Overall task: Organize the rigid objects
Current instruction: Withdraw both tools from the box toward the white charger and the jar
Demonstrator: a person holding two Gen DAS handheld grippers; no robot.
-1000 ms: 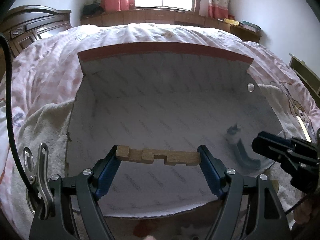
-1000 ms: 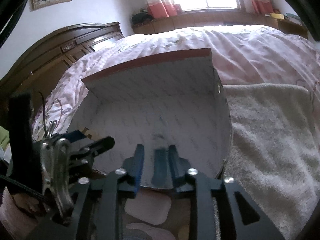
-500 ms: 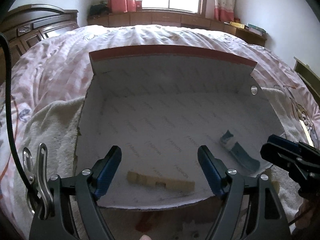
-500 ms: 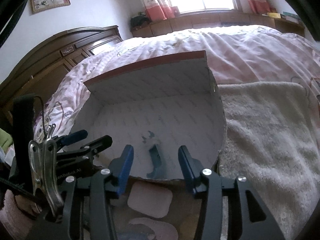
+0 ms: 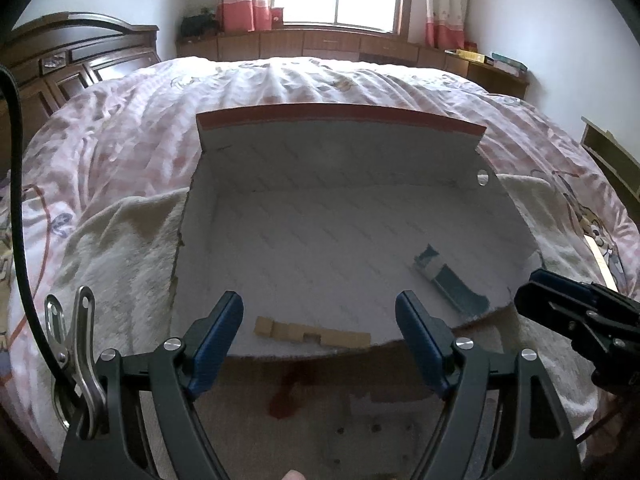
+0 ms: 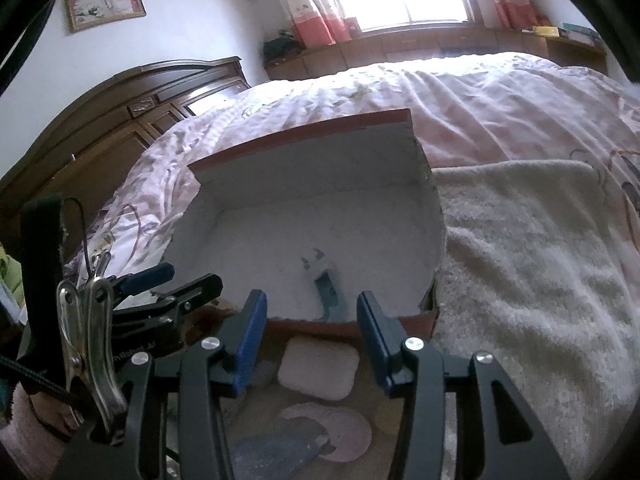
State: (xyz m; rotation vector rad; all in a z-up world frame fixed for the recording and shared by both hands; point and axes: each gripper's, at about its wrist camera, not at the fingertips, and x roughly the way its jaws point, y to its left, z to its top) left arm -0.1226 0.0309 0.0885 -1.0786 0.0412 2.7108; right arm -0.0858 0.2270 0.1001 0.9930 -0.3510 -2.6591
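Observation:
An open cardboard box point(image 5: 340, 120) with a white inside stands on the bed. A notched wooden block point(image 5: 312, 334) lies flat on its floor by the near edge. My left gripper point(image 5: 320, 320) hangs open just above and behind the block, pads clear of it. A blue curved piece point(image 5: 448, 284) lies at the floor's right. In the right wrist view the blue piece point(image 6: 330, 296) shows beyond my right gripper point(image 6: 312, 312), which is open and not touching it. The right gripper point(image 5: 536, 296) reaches in from the right; the left gripper point(image 6: 184, 278) shows at the left.
A cream towel point(image 6: 540, 260) lies right of the box on the pink quilt point(image 5: 120, 128). A dark wooden headboard point(image 6: 112, 120) stands at the left. Under the right gripper sit a white rounded pad point(image 6: 318, 368) and round pink pads point(image 6: 344, 428).
The left gripper let go of the wooden block, which now lies on the box floor. The right gripper opened and left the blue piece there. Both grippers drew back from the box.

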